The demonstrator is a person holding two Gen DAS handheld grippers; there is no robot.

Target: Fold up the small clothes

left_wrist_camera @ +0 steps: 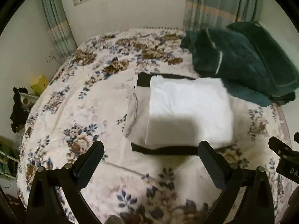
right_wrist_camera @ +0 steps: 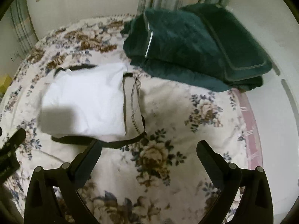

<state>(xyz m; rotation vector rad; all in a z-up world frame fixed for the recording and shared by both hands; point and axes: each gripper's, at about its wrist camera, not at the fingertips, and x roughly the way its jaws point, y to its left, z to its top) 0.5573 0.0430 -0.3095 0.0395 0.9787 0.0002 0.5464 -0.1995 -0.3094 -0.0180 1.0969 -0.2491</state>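
A folded white garment [left_wrist_camera: 188, 112] lies on top of a folded beige garment [left_wrist_camera: 133, 112] and a black one [left_wrist_camera: 164, 150] whose edges stick out, all stacked on the floral bedspread [left_wrist_camera: 93, 97]. My left gripper [left_wrist_camera: 151, 153] is open and empty, held above the bed just in front of the stack. In the right wrist view the same white garment [right_wrist_camera: 84, 102], beige garment [right_wrist_camera: 131, 100] and black edge [right_wrist_camera: 115, 143] lie to the left. My right gripper [right_wrist_camera: 149, 153] is open and empty over bare bedspread [right_wrist_camera: 186, 130], to the right of the stack.
A folded dark green blanket [left_wrist_camera: 243, 61] lies at the far right of the bed, also in the right wrist view [right_wrist_camera: 196, 43]. Curtains [left_wrist_camera: 211, 3] and a window are behind. A yellow box [left_wrist_camera: 39, 84] and clutter stand left of the bed. The right gripper's body [left_wrist_camera: 286, 158] shows at the left view's edge.
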